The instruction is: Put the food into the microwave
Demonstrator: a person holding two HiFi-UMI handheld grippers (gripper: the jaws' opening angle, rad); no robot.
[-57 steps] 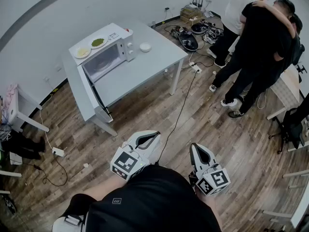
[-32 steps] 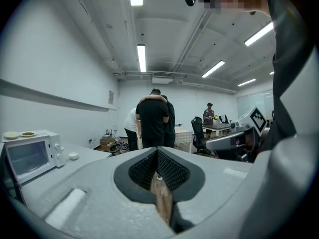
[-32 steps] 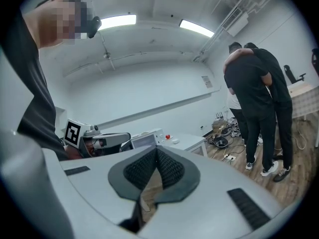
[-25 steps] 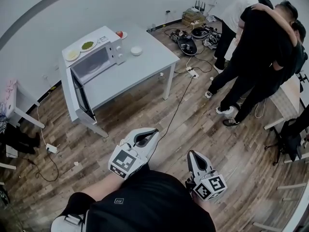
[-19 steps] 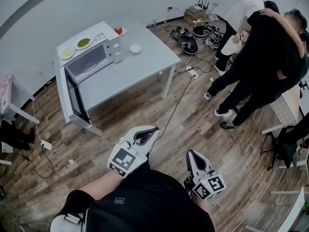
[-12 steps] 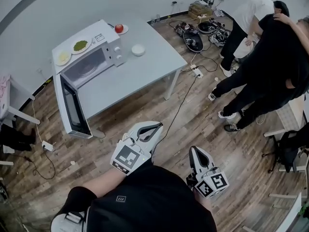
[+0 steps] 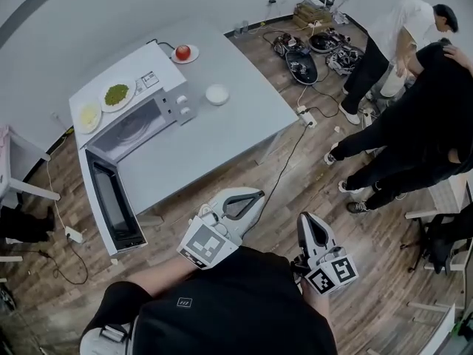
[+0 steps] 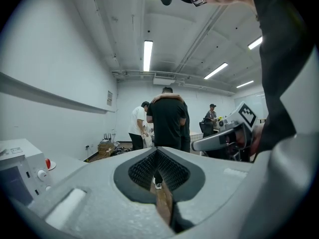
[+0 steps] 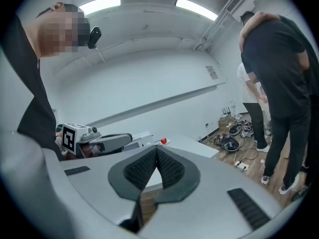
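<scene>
Wood-plank floor (image 7: 318, 176) lay open btwn the grippers and the grey table (image 7: 222, 135), w/ one black cable (image 7: 284, 161) crossing it at 12 o'clock. The table's near long edge ran from approx. 10 to 1 o'clock, and the top was bare along most of that side.

The white microwave (image 7: 179, 106) sat at the table's 9 o'clock end. Its door (image 7: 112, 207) was swung wide open and, as far as the head view let me judge, jutted past the near edge toward 8 o'clock.

Food: a plate of green food (image 7: 116, 95) and a plate of pale yellow food (image 7: 89, 115), both on the microwave's roof. A red fruit on a saucer (image 7: 182, 52) sat at the far edge, 11 o'clock, and a small white bowl (image 7: 217, 94) just beside the microwave's 3 o'clock side.

The left gripper (image 7: 259, 194) and right gripper (image 7: 305, 217) hung over the floor, short of the table, each w/ jaws closed together on nothing.

People (image 7: 414, 117) stood at 2 o'clock, well apart from the table. Tangled gear (image 7: 314, 46) lay on the floor at 1 o'clock, near the white wall (image 7: 111, 6).
</scene>
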